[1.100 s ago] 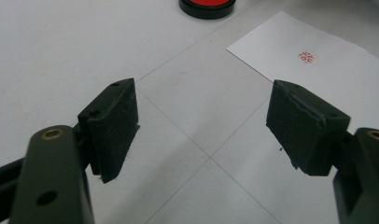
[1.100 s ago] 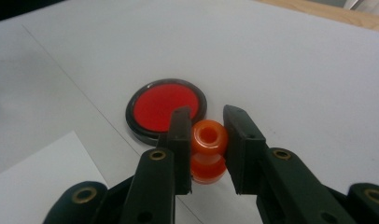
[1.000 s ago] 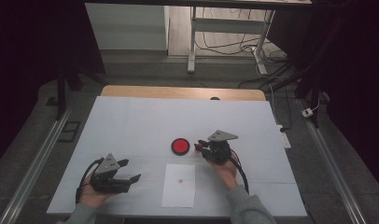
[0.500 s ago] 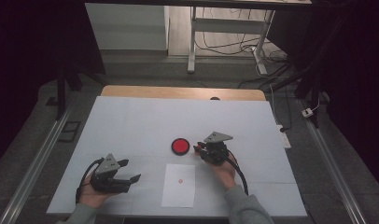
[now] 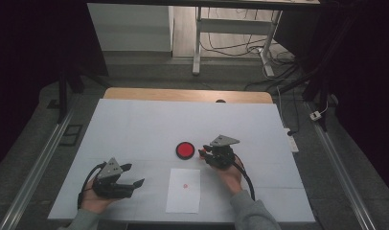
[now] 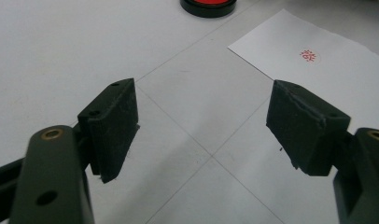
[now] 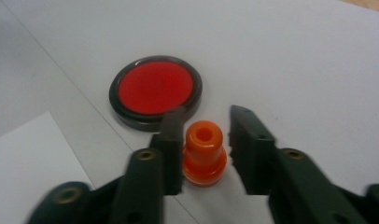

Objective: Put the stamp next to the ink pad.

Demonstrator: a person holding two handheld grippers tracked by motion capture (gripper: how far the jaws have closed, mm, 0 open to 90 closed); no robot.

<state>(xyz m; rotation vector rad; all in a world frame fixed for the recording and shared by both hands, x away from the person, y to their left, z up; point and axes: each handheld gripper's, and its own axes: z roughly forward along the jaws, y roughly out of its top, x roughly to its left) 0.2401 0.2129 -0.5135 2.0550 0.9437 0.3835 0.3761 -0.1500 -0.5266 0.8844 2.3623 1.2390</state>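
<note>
A person sits at a white table [image 5: 135, 124] with a two-jaw gripper in each hand.

The right gripper [image 7: 201, 122] rests just right of a round red ink pad [image 7: 155, 91]. Between its jaws stands a small orange stamp [image 7: 204, 154], upright on the table, near side of the pad and close beside it. The jaws have just been opening: the left jaw sits against or very close to the stamp, while the right jaw stands clear with a gap. This looks like a release, the stamp being set down beside its pad after use.

The left gripper [image 6: 201, 121] rests at the near left of the table, jaws wide apart with nothing between them, apparently waiting. It lies just left of a white sheet of paper [image 6: 318, 70], perhaps ready to steady it.

In the high view the paper [image 5: 184, 190] lies near the front edge between the 2 hands, bearing 1 small red mark [image 5: 185, 185]. The left gripper view brings that mark [image 6: 310, 55] close enough to read as a stamped print, though its design stays unclear. The right gripper view shows the stamp's hollow top and the gap at the jaw, which the high view is too far off to resolve; there the right gripper [image 5: 204, 152] appears as a dark shape beside the pad [image 5: 185, 150].
</note>
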